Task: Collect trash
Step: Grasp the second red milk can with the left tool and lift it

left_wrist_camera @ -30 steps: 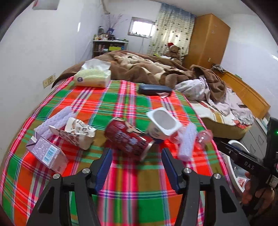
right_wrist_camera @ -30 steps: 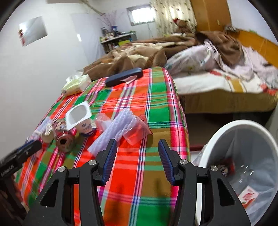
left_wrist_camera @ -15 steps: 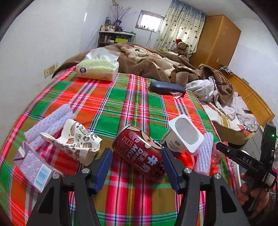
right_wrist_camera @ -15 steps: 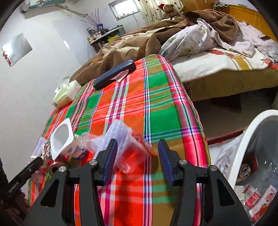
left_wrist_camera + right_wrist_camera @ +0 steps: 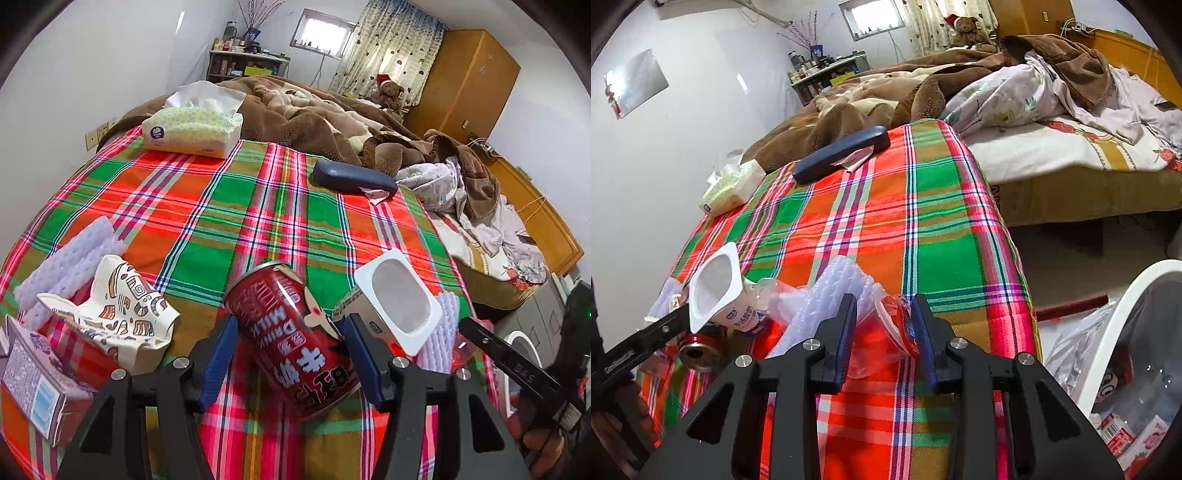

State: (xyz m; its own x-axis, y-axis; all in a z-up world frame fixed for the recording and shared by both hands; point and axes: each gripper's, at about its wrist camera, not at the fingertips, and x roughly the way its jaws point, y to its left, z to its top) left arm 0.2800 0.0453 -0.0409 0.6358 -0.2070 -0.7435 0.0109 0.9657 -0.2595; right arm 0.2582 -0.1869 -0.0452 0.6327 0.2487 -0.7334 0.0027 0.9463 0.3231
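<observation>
A plaid tablecloth (image 5: 229, 206) in red, green and orange covers a table scattered with litter.

In the left wrist view, the left gripper (image 5: 288, 343) has its blue fingers spread on either side of a red drink can (image 5: 291, 336) lying on its side. The can sits between the fingers, nearer the right-hand one; whether that finger touches it cannot be told, and the left-hand finger stands clear. The can's long axis runs from about 11 o'clock to 5 o'clock, with one end pointing away toward 11 and the other end toward the camera. At 2 o'clock from the can, touching it, a white yogurt cup (image 5: 399, 310) lies tilted with its open mouth facing up and toward the camera. At 9 o'clock lie a crumpled patterned paper cup (image 5: 122, 314), a strip of white foam netting (image 5: 66, 262) and a small purple carton (image 5: 33, 384).

In the right wrist view, the right gripper (image 5: 884, 325) is closing its jaws around a crushed clear plastic cup (image 5: 886, 332) with a red rim, lying on its side between the fingers. The right-hand finger touches the rim. A white trash bin (image 5: 1108, 354) stands at 4 o'clock, off the table edge.
</observation>
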